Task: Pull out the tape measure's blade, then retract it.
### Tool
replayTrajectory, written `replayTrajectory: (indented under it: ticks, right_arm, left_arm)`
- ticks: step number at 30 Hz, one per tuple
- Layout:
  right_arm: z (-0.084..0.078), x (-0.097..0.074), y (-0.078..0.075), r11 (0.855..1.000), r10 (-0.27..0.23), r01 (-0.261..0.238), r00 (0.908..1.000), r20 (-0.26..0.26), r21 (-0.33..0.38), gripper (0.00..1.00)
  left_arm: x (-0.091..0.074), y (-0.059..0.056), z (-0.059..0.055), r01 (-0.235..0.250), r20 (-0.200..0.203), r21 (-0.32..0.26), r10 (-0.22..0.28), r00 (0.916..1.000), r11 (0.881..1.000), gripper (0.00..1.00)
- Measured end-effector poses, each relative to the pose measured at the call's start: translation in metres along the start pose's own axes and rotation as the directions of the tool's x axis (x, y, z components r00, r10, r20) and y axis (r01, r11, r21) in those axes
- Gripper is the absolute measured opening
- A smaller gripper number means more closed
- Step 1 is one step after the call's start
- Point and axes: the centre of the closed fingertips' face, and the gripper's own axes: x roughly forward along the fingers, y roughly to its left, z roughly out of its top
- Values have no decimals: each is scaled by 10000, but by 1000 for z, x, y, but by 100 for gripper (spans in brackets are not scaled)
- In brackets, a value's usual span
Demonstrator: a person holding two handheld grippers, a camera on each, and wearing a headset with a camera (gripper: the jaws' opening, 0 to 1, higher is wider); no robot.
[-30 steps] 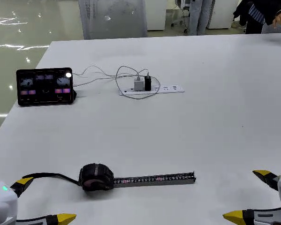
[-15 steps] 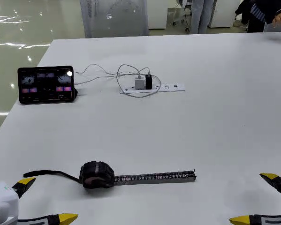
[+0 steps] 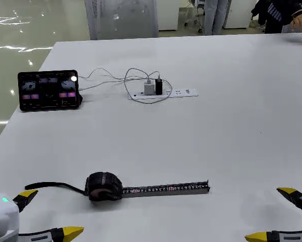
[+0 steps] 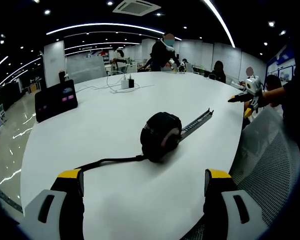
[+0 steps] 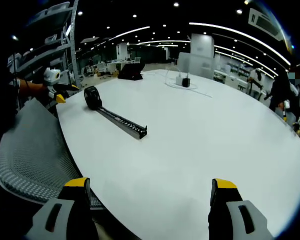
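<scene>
Head view, lower centre: a black, round-bodied tape measure (image 3: 104, 186) lies on the white tabletop (image 3: 216, 126). Its dark graduated blade (image 3: 166, 189) is drawn partway out toward the right of the frame and lies flat on the surface. A black wrist strap (image 3: 55, 186) trails from the case toward the lower left.

The left gripper (image 3: 55, 212), with yellow tips, sits at the lower-left corner with its jaws spread and nothing between them. The right gripper (image 3: 267, 213) sits at the lower-right corner, likewise spread and empty. Both are apart from the tape.

Handling (judged):
- The case looks compact, rigid and moderately heavy, probably with a grippy coating. It is best clamped across its flat sides.
- The blade is thin and springy and will slip if pinched mid-length. The end hook at its right tip is the sounder hold.
- On release, a spring return may whip the blade back.

Writing: numerals run along the blade but are too small to read, and no brand is legible on the case.

Upper left: a dark tablet (image 3: 49, 91) shows pink and white panels, none of them readable. Beside it lies a white power strip (image 3: 166, 94) with plugged-in chargers and looped cables.
</scene>
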Motion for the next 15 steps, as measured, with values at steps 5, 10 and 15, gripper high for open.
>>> replayTrajectory:
  ticks: [5,10,15]
  right_arm:
    - [0,1,0,10000,31,-32,10000,-75,-58,99]
    - [3,3,-1,9995,175,-179,9997,-169,-270,99]
    - [6,6,0,9976,444,-467,9980,-456,-510,99]
  left_arm:
    - [2,5,0,-258,-171,483,267,9995,9985,99]
    - [6,1,11,34,-305,629,-14,9995,9980,99]
    - [15,-10,14,525,-651,338,-502,9966,9980,99]
